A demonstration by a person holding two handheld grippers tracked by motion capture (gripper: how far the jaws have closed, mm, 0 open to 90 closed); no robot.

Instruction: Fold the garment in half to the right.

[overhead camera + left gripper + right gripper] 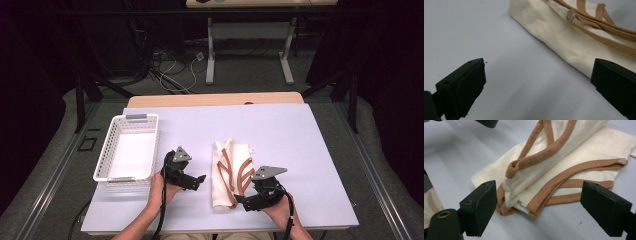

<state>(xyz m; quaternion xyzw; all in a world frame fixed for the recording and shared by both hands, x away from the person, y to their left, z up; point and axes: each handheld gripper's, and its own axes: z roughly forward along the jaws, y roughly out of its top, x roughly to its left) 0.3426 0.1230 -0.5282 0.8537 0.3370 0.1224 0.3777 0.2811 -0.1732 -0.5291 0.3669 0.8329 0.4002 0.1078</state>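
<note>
Both my grippers open beside the folded garment.

My left gripper (196, 181) stands jaws wide, nothing between them, just left of the cream garment (227, 172) with tan trim lying folded mid-table (280, 130). My right gripper (243, 201) stands jaws wide at the garment's near right corner, pads clear of the cloth. A white basket (129, 147) sits to the left.

Overhead light is falling evenly on the white table (300, 145), w/ the room around it sinking into near-black. The high view is looking soft and low-res. Both gripper views are running a cool bluish cast; the folded cream garment (564, 162) is casting soft shadows. Black jaws up close are blurring slightly, w/ no glare.
</note>
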